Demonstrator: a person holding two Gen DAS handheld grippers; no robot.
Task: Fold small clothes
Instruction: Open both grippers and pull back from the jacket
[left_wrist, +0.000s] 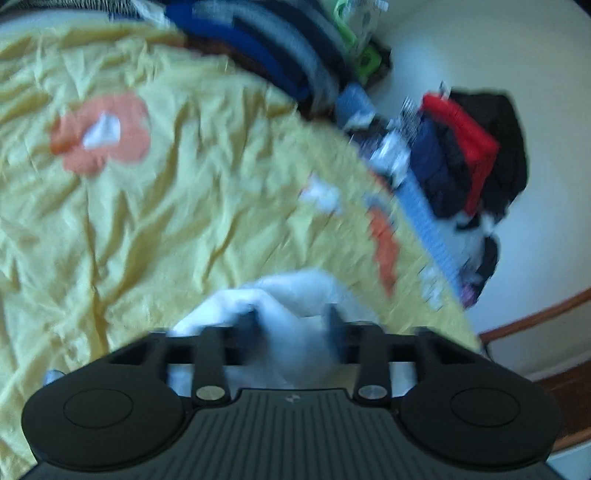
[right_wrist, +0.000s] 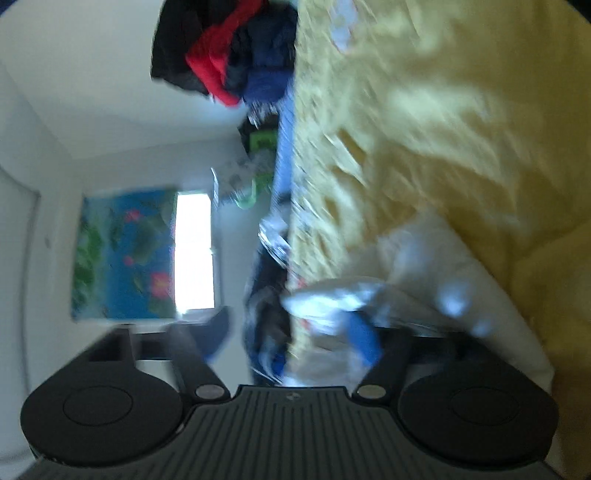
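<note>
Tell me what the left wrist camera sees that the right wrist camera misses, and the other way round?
Only the left view shows the orange flower print on the yellow sheet, the stack of blue and grey folded clothes, and the left tongs closed on a white garment. Only the right view shows a bright window, a blue floral curtain, and the right tongs, apparently open, near white cloth. Both show the yellow sheet and the dark pile with a red garment. Both views are blurred.

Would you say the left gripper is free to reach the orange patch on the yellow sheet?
Probably not yet: the left gripper looks shut on white cloth, though nothing lies between it and the orange patch.
</note>
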